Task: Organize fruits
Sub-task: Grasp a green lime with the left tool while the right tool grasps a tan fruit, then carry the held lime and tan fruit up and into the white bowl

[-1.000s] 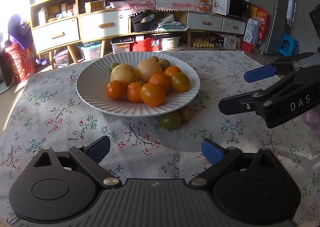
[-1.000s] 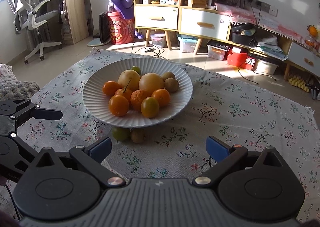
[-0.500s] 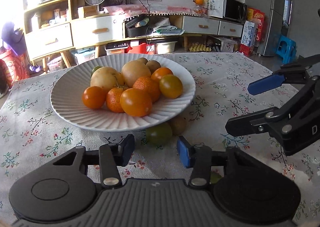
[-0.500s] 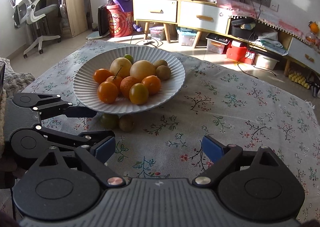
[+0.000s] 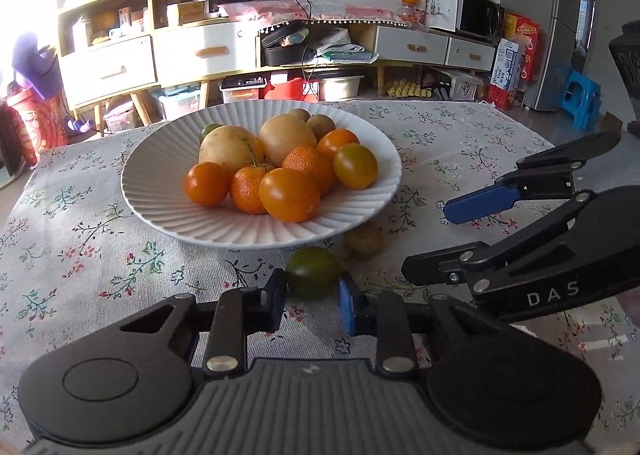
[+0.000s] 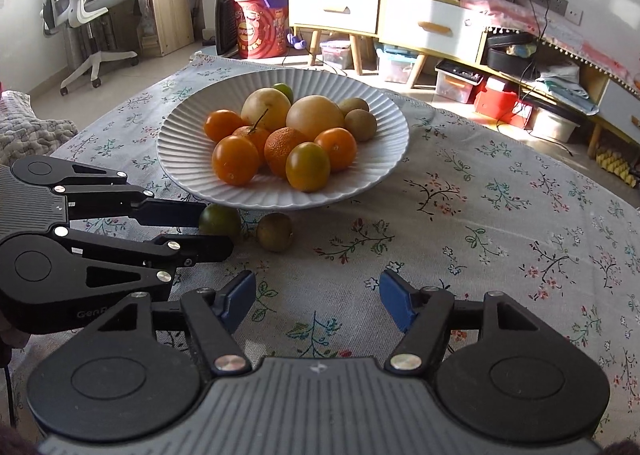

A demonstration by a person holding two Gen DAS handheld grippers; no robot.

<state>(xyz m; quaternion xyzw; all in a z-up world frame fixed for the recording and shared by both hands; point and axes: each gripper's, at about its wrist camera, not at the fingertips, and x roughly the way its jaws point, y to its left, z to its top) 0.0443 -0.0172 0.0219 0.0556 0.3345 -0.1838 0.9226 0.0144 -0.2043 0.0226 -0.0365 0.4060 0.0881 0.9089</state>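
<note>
While both grippers hang low over the floral tablecloth [image 6: 500, 191], two loose fruits lie at the near rim of the white ribbed plate [image 6: 384, 167].

Item, left side: left gripper [image 5: 312, 297], jaws clenched on the green citrus fruit [image 5: 313, 271], which sits on the cloth just in front of the plate; both pads press its sides. Item, centre: plate holding orange tangerines [image 5: 287, 194], two large pale yellow fruits [image 5: 228, 146], brown kiwifruits and one small green fruit at the far edge. Item, beside the green citrus: brown kiwifruit [image 6: 275, 231], on the cloth, ungripped, close under the plate rim. Item, right side: right gripper [image 6: 316, 301], jaws have just been closing, standing partly apart with nothing between the blue pads [image 6: 394, 305].
</note>
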